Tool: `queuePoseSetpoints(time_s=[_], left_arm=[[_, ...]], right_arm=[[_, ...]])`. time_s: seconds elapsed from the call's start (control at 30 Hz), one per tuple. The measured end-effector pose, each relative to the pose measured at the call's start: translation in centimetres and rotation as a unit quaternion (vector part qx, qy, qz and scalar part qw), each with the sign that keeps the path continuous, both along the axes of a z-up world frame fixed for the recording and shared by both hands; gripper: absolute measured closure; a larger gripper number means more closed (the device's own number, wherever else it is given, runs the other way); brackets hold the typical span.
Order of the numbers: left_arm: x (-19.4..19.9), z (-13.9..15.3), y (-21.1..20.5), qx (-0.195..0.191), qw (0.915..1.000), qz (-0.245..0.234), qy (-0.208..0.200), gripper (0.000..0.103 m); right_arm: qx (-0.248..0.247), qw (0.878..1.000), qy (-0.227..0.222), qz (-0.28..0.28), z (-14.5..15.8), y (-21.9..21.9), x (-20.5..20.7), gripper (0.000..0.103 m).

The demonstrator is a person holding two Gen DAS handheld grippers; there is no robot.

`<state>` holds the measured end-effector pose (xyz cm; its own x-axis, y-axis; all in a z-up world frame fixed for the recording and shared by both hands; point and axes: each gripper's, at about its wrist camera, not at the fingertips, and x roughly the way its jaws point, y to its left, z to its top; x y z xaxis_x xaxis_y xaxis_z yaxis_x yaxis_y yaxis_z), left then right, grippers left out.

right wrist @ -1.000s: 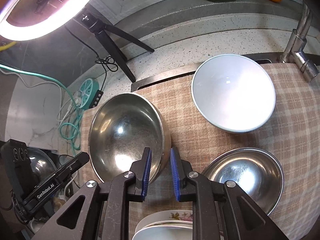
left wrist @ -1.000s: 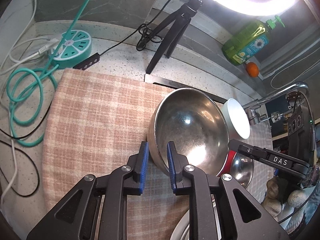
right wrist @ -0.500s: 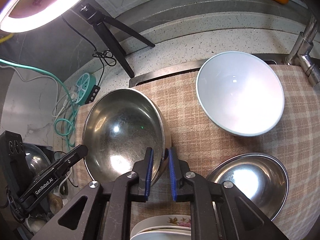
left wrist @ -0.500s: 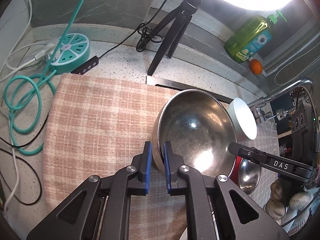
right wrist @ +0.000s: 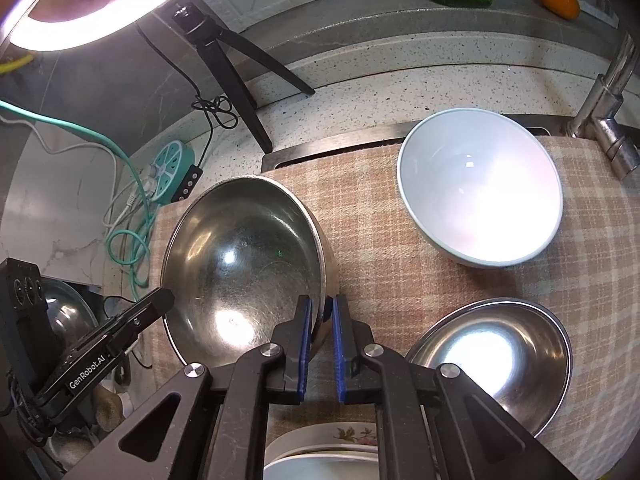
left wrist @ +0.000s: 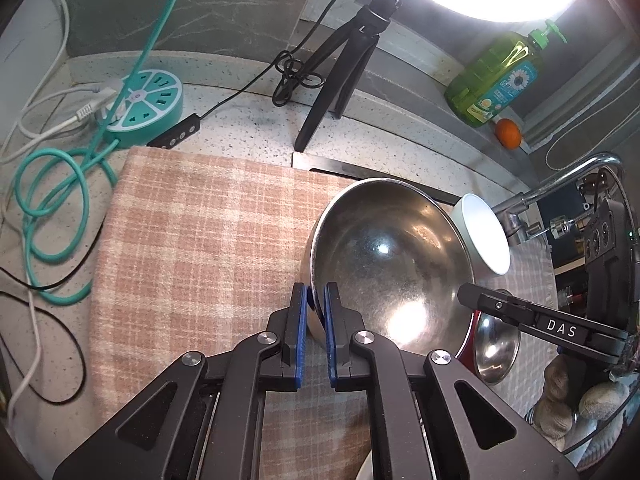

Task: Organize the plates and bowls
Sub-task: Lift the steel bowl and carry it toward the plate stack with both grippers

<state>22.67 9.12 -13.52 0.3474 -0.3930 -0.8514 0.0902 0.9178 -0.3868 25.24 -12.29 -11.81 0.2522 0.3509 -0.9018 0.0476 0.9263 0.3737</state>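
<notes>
Large steel bowl: stands on the checked cloth covering the table, left of the white bowl and the smaller steel bowl. Held at two opposite points of its rim: left hand-held gripper and right hand-held gripper each pinch the thin wall, jaws having just closed on it, one pad inside, one outside. Two-sided hold probably chosen to lift it level for nesting. Finish: dull, scratched metal, deep round form, bright reflections. Stacked flowered plates sit nearest the camera.
</notes>
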Motion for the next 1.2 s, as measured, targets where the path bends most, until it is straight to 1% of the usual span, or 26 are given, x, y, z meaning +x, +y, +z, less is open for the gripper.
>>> queuePoseSetpoints(time_s=[0.27, 0.67, 0.97, 1.2], left_arm=[[-1.5, 1.1, 1.3, -0.003, 0.9999, 0.01, -0.01, 0.096], [-5.0, 2.5, 4.0, 0.004, 0.9992, 0.032, -0.024, 0.096], [-8.7, 3.3, 6.0, 0.015, 0.9983, 0.046, -0.033, 0.096], [-11.3, 3.1, 7.6, 0.011, 0.9975, 0.062, -0.032, 0.096]], right_arm=[[0.0, 1.0, -0.007, 0.015, 1.2, 1.3, -1.0, 0.094], [0.0, 0.999, -0.011, 0.049, 2.3, 4.4, -3.8, 0.094], [0.004, 0.997, -0.006, 0.078, 2.4, 7.3, -6.9, 0.094], [0.006, 0.995, 0.004, 0.095, 1.8, 8.8, -9.1, 0.094]])
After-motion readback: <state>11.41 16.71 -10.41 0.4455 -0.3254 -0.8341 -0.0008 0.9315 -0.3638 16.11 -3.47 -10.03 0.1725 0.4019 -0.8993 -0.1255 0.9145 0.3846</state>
